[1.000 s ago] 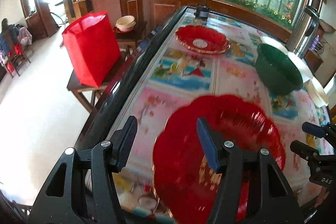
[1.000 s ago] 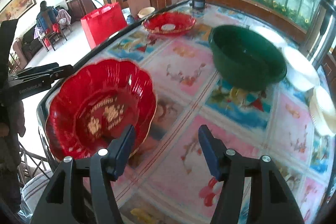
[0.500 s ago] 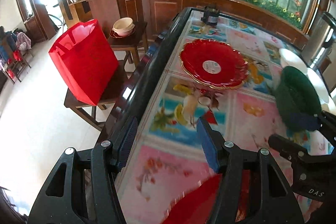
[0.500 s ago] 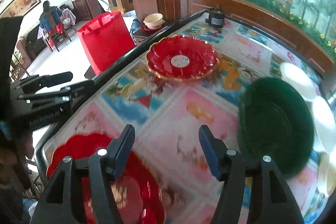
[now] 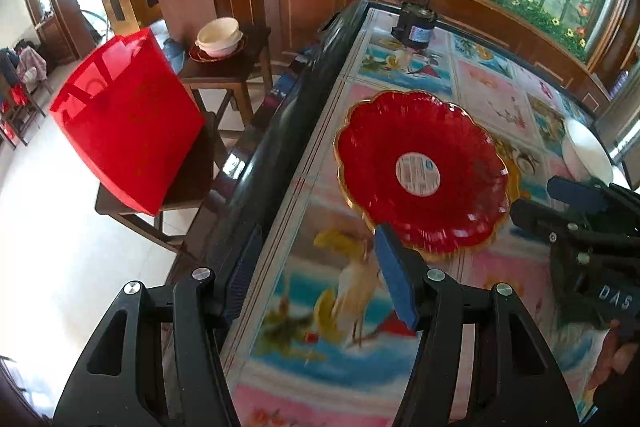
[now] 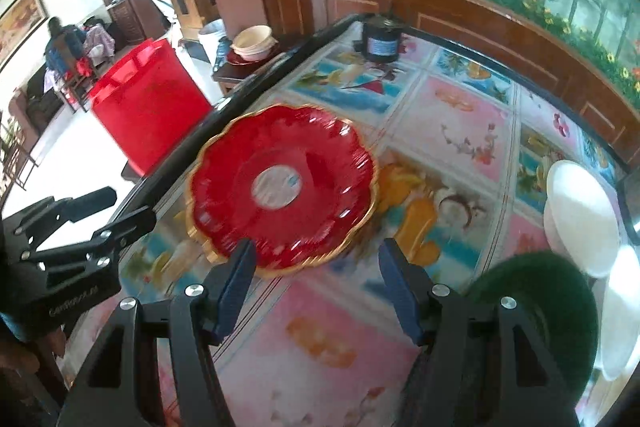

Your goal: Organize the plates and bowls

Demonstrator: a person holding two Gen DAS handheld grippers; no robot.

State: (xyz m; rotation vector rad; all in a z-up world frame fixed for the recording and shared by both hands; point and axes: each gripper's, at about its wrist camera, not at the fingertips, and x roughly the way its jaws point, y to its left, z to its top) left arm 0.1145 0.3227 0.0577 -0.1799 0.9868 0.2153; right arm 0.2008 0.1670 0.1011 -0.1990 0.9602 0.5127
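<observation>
On the surface with the bright picture tiles, a red plate with a gold wavy edge lies flat, close to the left edge. It has a round white sticker in its middle. Nothing sits on it, so it looks easy to pick up by the rim.

Both tools are just near of the plate. The left hand-held gripper has its jaws partly apart with nothing between them. Its right blue pad is right by the near rim of the plate, but I cannot tell if it touches. The right hand-held gripper is also partly apart and holds nothing. The near rim of the plate shows between its jaws.

I think the person wants to take this plate next, maybe one jaw going under the rim.

To the right stand a dark green bowl and white dishes, kept together by that edge. A red bag rests on a stool beside the surface.
</observation>
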